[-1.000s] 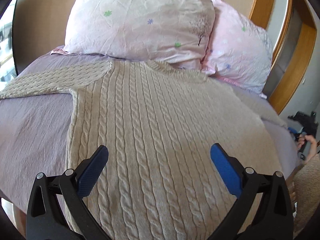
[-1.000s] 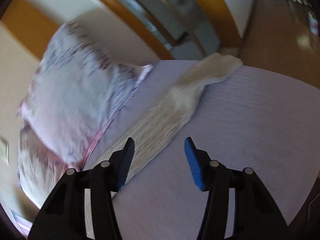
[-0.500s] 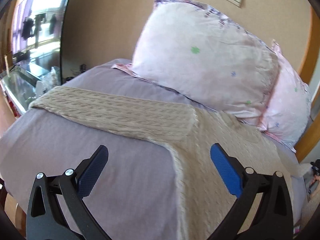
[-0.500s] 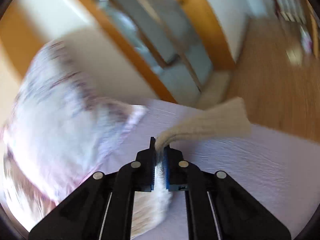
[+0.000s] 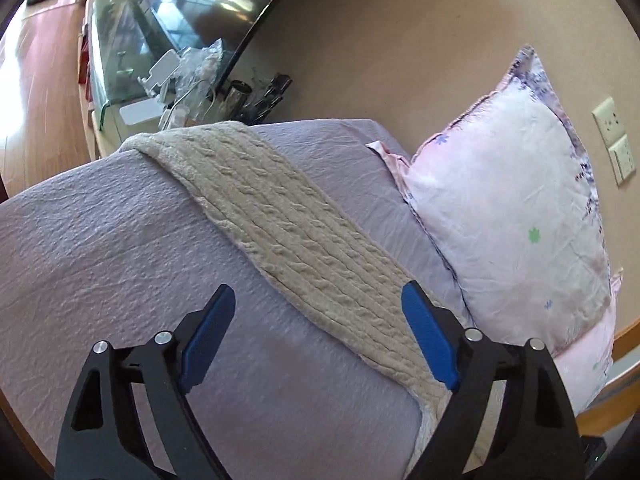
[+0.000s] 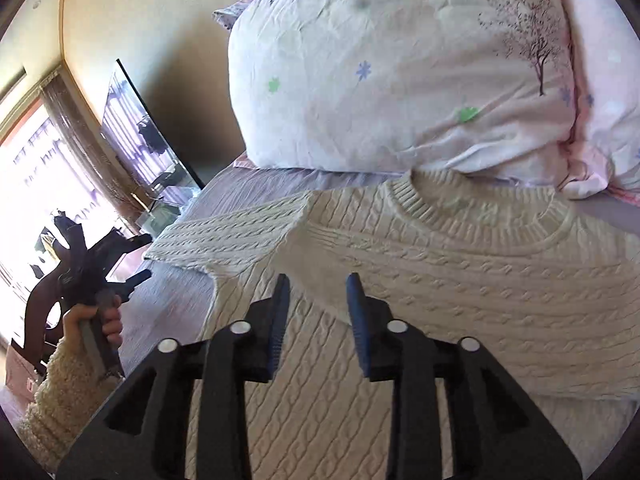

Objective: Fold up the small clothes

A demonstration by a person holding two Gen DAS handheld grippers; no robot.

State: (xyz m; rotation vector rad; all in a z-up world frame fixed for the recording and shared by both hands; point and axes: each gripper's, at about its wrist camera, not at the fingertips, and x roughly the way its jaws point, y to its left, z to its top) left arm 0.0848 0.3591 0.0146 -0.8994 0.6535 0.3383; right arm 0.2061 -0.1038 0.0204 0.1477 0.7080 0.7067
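A cream cable-knit sweater (image 6: 460, 280) is being displayed flat on a lilac bedspread (image 5: 100, 248), its neckline lying just below a floral pillow (image 6: 400, 64). One sleeve (image 5: 280, 232) is being shown stretched out to the bed's edge; the other appears to be folded across the chest, though the edge is partly hidden. The left gripper (image 5: 318, 338) is being held above the outstretched sleeve, fingers wide apart, nothing gripped. The right gripper (image 6: 316, 314) is being held over the sweater's body, fingers parted by a narrow gap, nothing between them.
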